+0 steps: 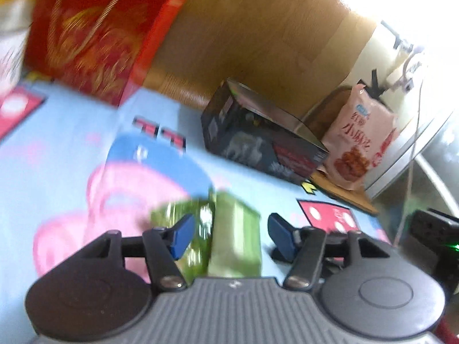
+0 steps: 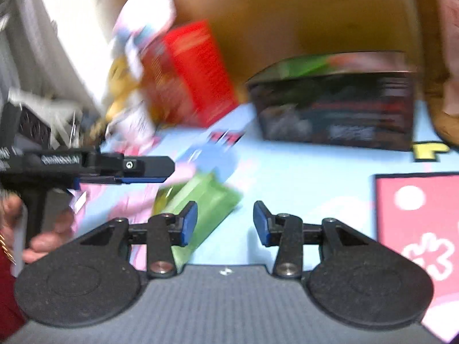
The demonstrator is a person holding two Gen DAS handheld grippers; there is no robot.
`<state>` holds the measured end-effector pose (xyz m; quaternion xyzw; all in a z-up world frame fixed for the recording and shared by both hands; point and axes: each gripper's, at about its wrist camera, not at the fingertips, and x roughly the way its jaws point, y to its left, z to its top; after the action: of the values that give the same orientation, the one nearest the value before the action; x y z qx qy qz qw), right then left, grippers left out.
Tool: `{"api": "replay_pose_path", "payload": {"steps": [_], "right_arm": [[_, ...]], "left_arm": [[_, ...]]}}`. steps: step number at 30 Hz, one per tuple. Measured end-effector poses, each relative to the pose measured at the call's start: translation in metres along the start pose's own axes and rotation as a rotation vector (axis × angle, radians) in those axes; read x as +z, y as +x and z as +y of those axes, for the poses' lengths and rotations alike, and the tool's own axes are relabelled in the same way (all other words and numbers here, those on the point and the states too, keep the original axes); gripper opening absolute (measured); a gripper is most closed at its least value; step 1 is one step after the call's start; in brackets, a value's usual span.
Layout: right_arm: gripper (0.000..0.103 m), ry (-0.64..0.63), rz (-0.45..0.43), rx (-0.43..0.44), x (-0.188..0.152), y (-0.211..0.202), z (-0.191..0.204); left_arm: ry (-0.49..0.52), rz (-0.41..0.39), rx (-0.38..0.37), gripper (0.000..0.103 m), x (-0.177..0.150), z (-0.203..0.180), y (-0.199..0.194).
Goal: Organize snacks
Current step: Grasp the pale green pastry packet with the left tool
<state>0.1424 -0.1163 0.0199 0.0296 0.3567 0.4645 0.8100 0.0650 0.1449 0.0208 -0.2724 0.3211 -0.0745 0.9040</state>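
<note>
Both pairs of blue-padded jaws stand apart with nothing clamped between them. From the left wrist view, the left gripper [image 1: 228,236] hangs low over a green snack packet [image 1: 229,238] lying on a light blue cartoon-printed cloth [image 1: 71,132]; the packet sits in the gap between the 2 pads, and whether either pad touches it cannot be told through the blur. From the right wrist view, the right gripper [image 2: 225,223] points at the same green packet [image 2: 206,200], which lies slanted on the cloth [image 2: 301,177] with its near end by the left-hand pad and most of the gap over bare cloth. In that view the left gripper [image 2: 149,172] reaches in from the left edge, seen side-on just above the packet, with a hand [image 2: 43,235] and a dark red sleeve [image 2: 7,301] below it. Further back on the cloth, a tall red box [image 1: 97,34] stands to the left and a dark box [image 1: 258,140] lies to the right, the 2 well apart. A pink snack bag [image 1: 361,149] stands upright just beside the dark box on its right, resting on a wooden surface [image 1: 344,195]. Behind them runs a wooden panel [image 1: 258,43]. In the right wrist view a pale, blurred bag [image 2: 143,23] leans by the red box [image 2: 189,74], with the dark box [image 2: 335,109] to its right.
</note>
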Motion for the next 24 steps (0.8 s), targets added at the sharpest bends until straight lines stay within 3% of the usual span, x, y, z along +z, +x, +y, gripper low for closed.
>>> {"api": "replay_pose_path", "payload": {"steps": [3, 6, 9, 12, 13, 18, 24], "right_arm": [[0.047, -0.051, -0.022, -0.032, 0.013, 0.008, 0.008], [0.047, 0.027, 0.0, -0.022, 0.031, 0.027, -0.005], [0.045, 0.119, 0.052, 0.01, 0.036, 0.044, -0.021], [0.022, 0.184, 0.07, 0.08, 0.03, 0.032, -0.028], [0.021, 0.165, 0.075, 0.078, 0.028, 0.028, -0.023], [0.024, 0.026, 0.075, 0.073, -0.006, -0.006, 0.009], [0.04, 0.046, 0.05, 0.047, -0.016, -0.013, 0.005]], "left_arm": [[-0.07, 0.016, -0.033, 0.052, -0.013, 0.009, -0.01], [-0.122, 0.04, -0.069, 0.052, -0.019, 0.01, -0.007], [-0.156, 0.053, -0.031, 0.046, -0.021, 0.011, 0.005], [-0.178, 0.054, -0.042, 0.04, -0.021, 0.014, 0.009], [-0.177, 0.053, -0.04, 0.04, -0.022, 0.014, 0.01], [-0.157, 0.056, -0.033, 0.04, -0.019, 0.009, 0.016], [-0.094, 0.07, 0.005, 0.04, -0.017, -0.012, 0.028]]}}
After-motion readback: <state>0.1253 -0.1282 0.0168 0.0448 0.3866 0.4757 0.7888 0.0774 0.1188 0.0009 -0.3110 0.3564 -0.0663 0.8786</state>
